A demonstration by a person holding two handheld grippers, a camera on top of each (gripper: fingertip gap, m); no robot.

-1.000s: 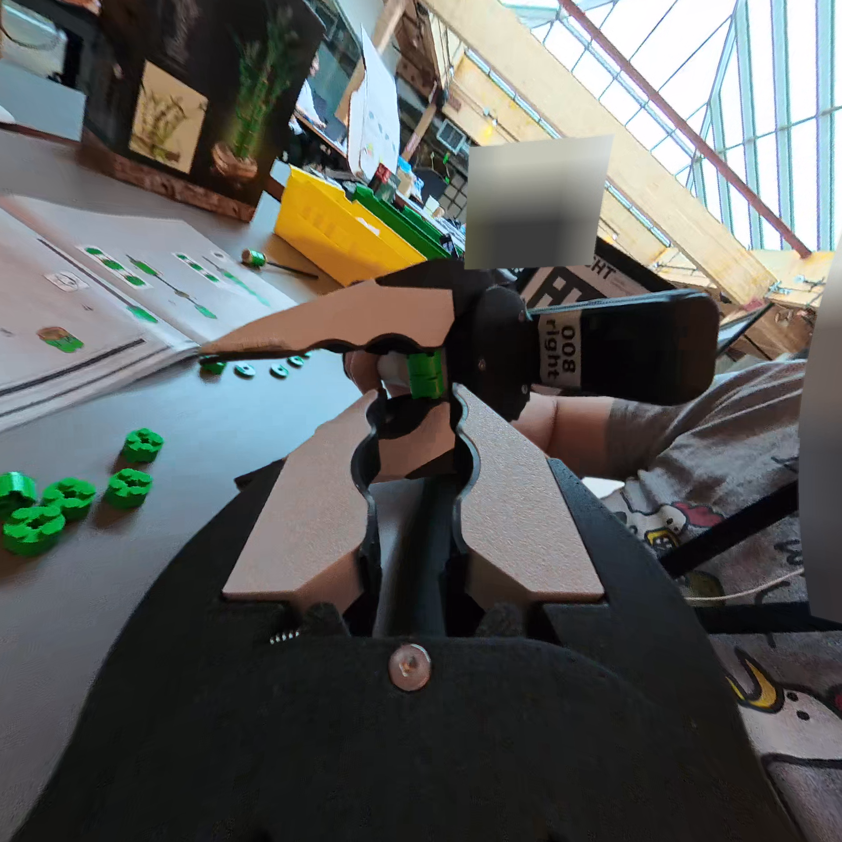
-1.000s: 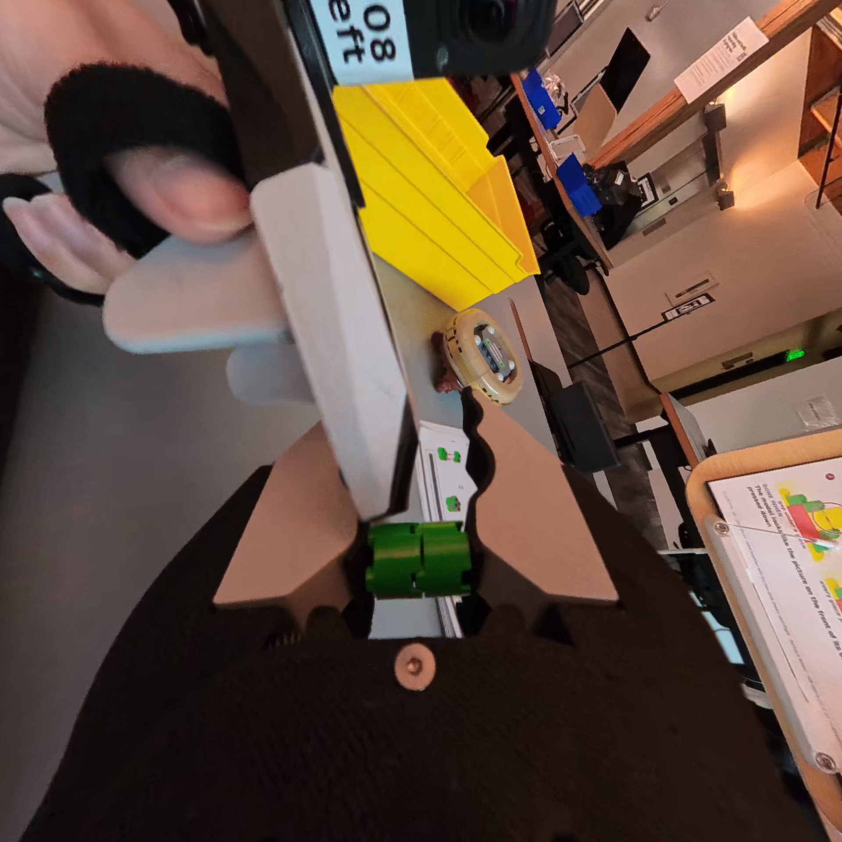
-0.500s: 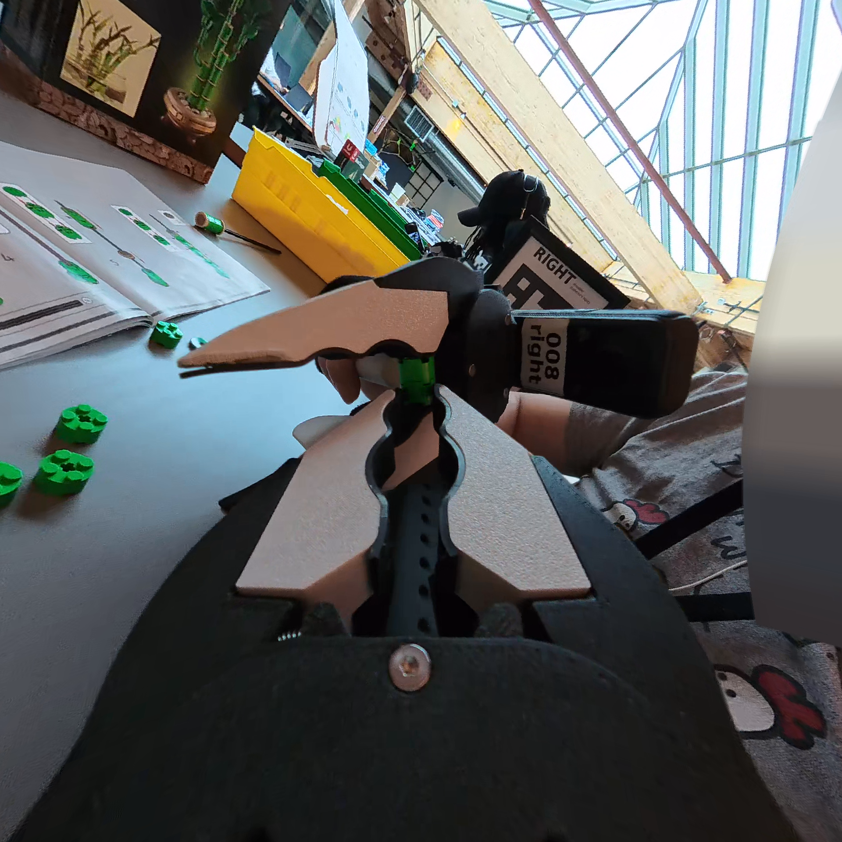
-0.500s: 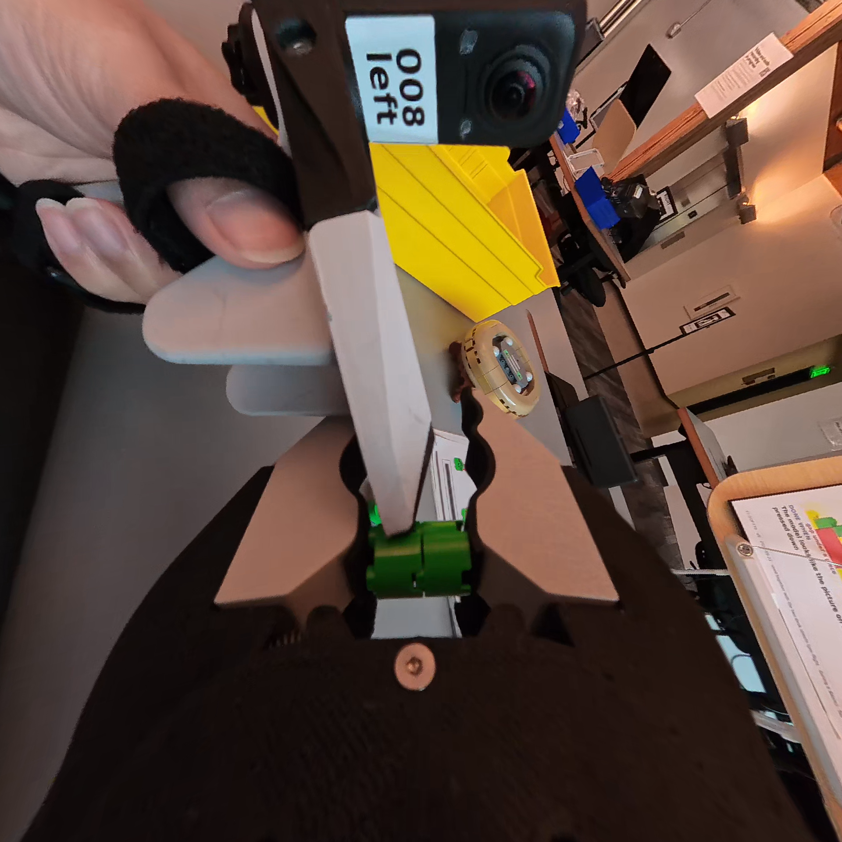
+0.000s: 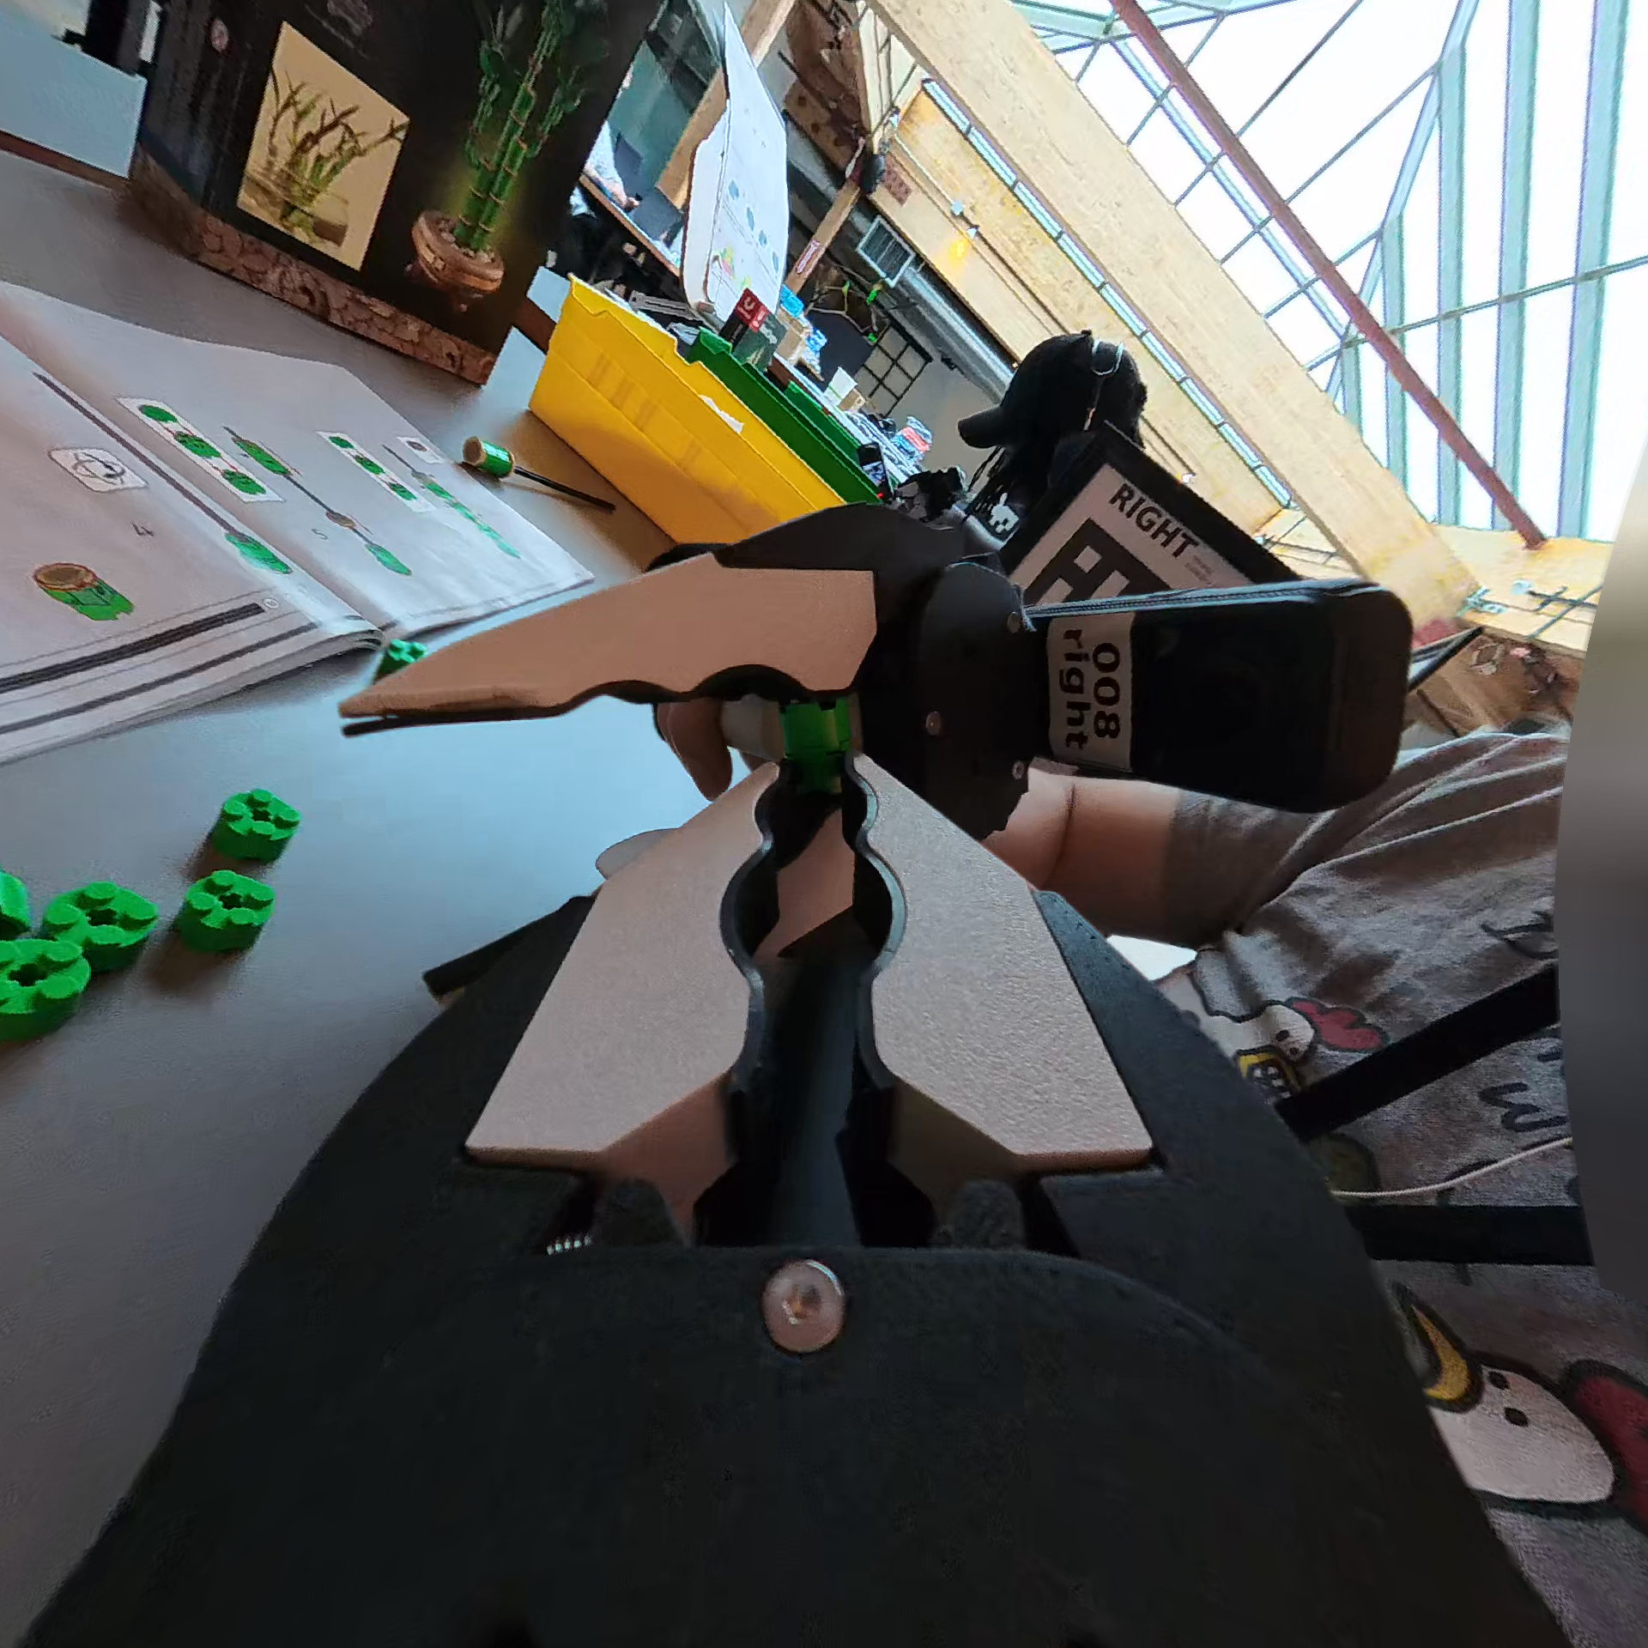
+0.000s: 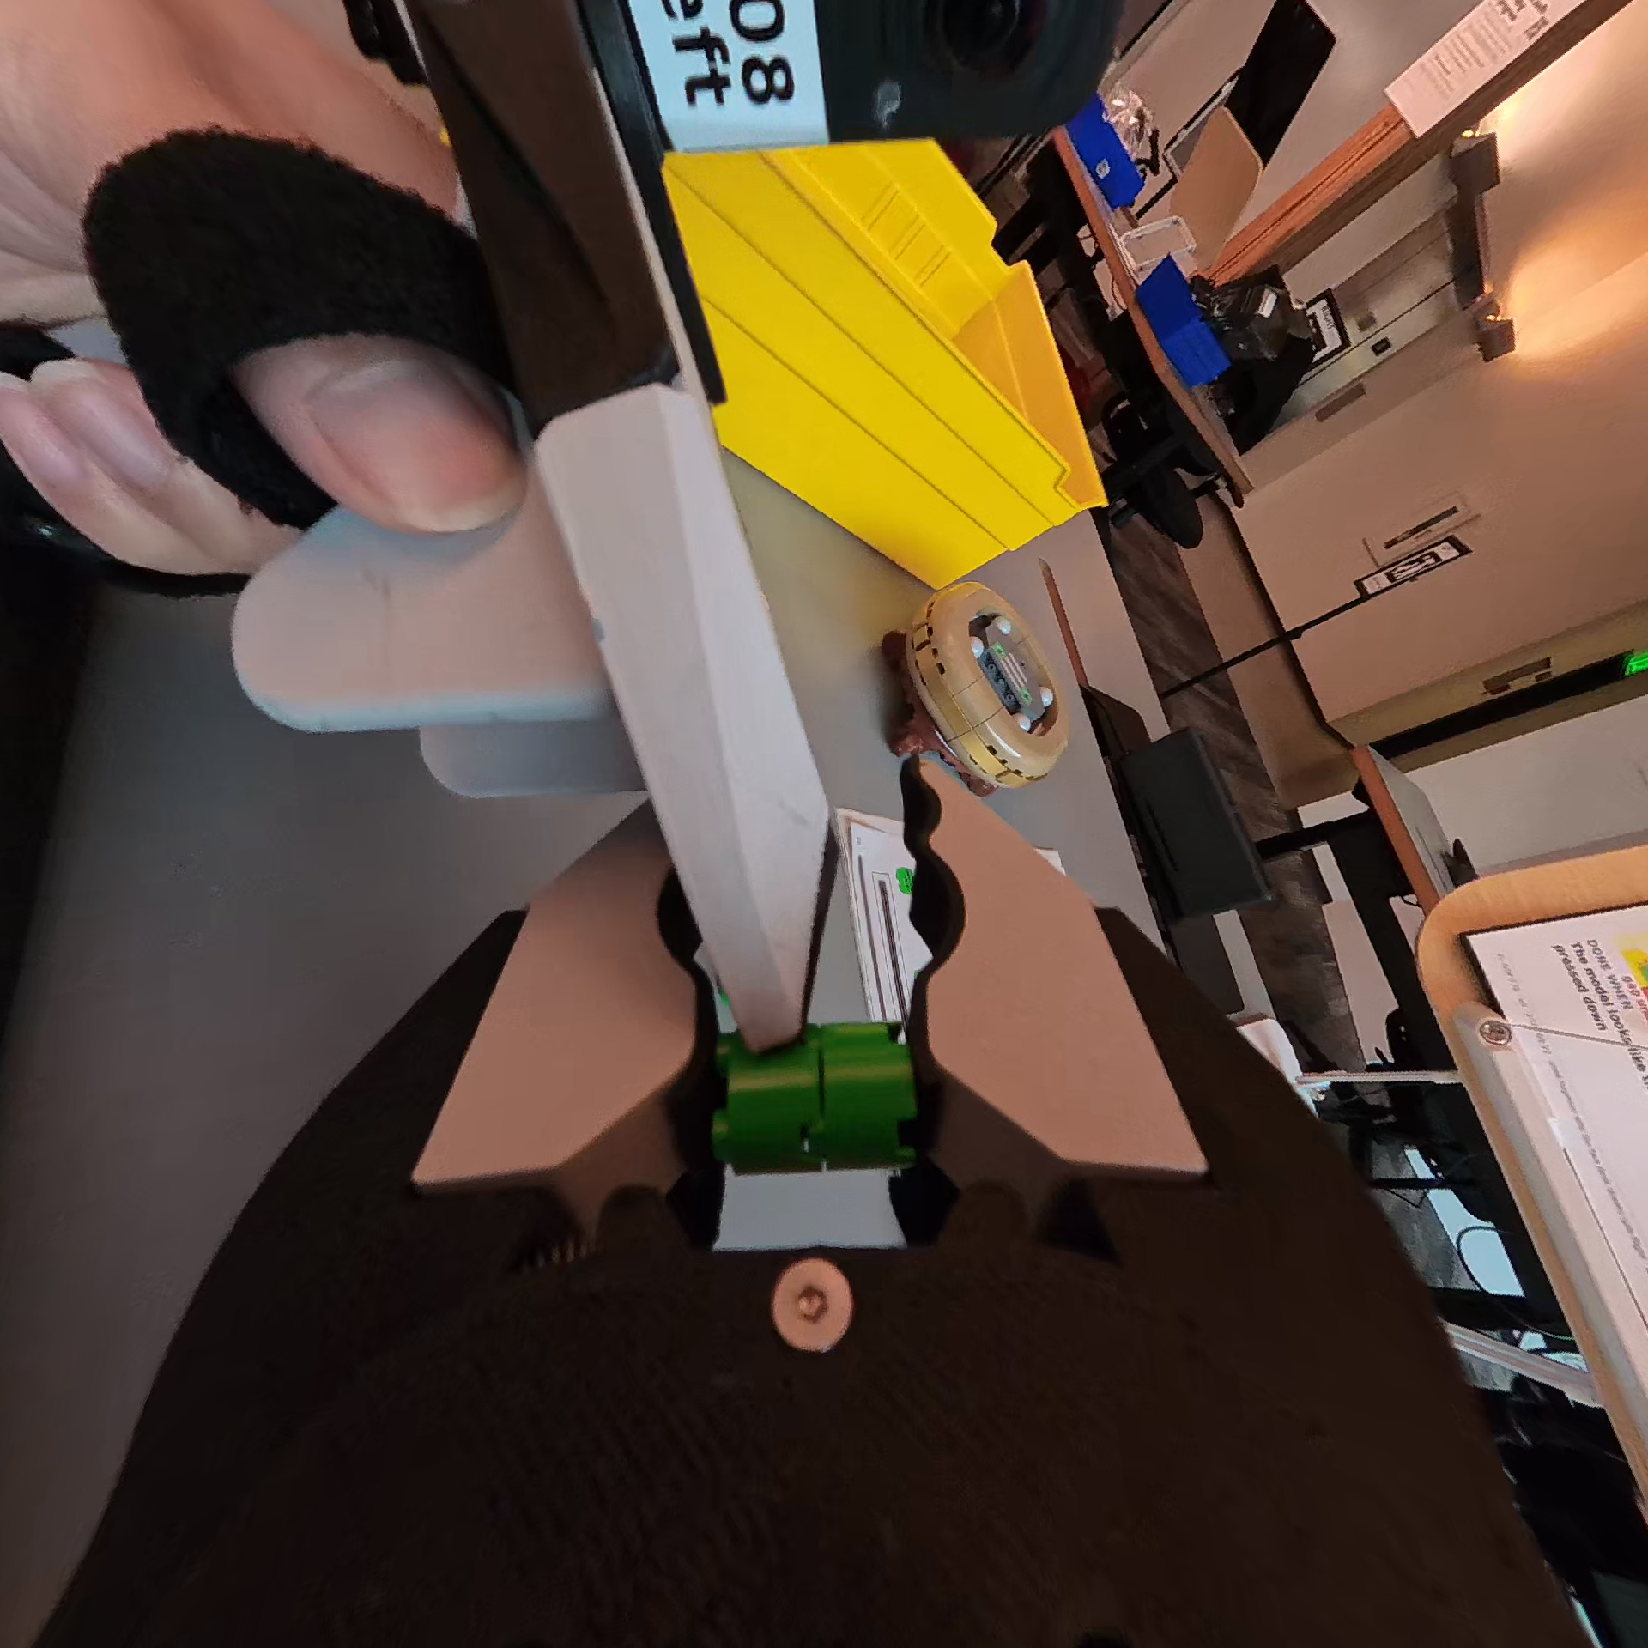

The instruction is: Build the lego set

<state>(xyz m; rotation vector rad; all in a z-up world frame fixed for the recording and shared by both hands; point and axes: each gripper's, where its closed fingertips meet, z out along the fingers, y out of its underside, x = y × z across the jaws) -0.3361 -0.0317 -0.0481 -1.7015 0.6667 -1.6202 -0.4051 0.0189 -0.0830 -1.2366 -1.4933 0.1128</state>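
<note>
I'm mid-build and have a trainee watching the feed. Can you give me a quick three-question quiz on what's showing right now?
1. True or false: the right gripper is empty.
2. Where do the loose green round bricks lie? A) in a yellow bin B) on the table C) on an open booklet
3. In the right wrist view, what else meets the green brick stack besides the fingers clamping it?

Key:
1. False. It is shut on the green brick stack, held deep between its fingers.
2. B.
3. The tip of the left gripper.
</note>
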